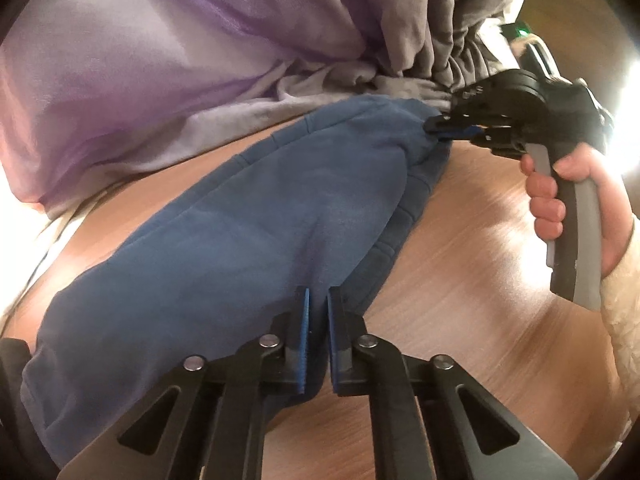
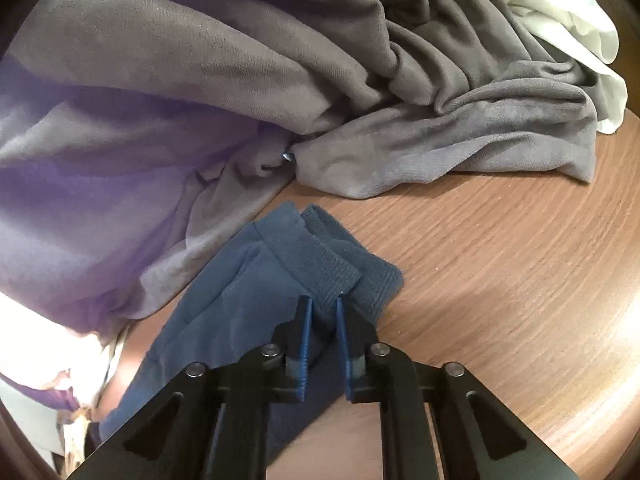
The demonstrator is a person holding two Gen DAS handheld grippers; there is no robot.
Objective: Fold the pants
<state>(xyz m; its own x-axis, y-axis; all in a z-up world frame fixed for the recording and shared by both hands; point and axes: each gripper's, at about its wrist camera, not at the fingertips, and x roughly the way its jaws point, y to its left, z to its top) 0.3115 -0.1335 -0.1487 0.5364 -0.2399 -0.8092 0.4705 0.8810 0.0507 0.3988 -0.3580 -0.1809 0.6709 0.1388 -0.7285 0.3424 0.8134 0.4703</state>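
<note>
Blue pants (image 1: 224, 216), one pair, lying on the wooden table (image 1: 480, 264), stretching in the left wrist view from about seven o'clock up toward one o'clock, already looking doubled lengthwise, with two ribbed cuffs (image 2: 320, 264) stacked near the centre of the right wrist view. Left gripper (image 1: 318, 344) at six o'clock, jaws drawn close and pinching the blue cloth at the near end. Right gripper (image 1: 440, 128) at two o'clock in that view, pads clamping the far end by the cuffs; right hand (image 1: 568, 200) wrapping the grey handle at three o'clock.

Probably gripping both ends before lifting and folding end over end. Doing it well likely meaning: keeping both layers caught in each pinch, lifting the two ends evenly, holding the cloth lightly taut to avoid sagging, then bringing the cuffs over toward the other end and lining up the edges before releasing. Worth steering clear of the neighbouring laundry, lying just beside the pants at eleven and twelve o'clock, to avoid snagging it.

Counting: one blue pair; two cuffs; two grippers; one visible hand; three other cloths, namely one purple garment (image 2: 80, 208) at nine o'clock in the right wrist view, one grey garment (image 2: 440, 112) at twelve to one o'clock, one white cloth (image 2: 580, 28) at two o'clock; one table.
</note>
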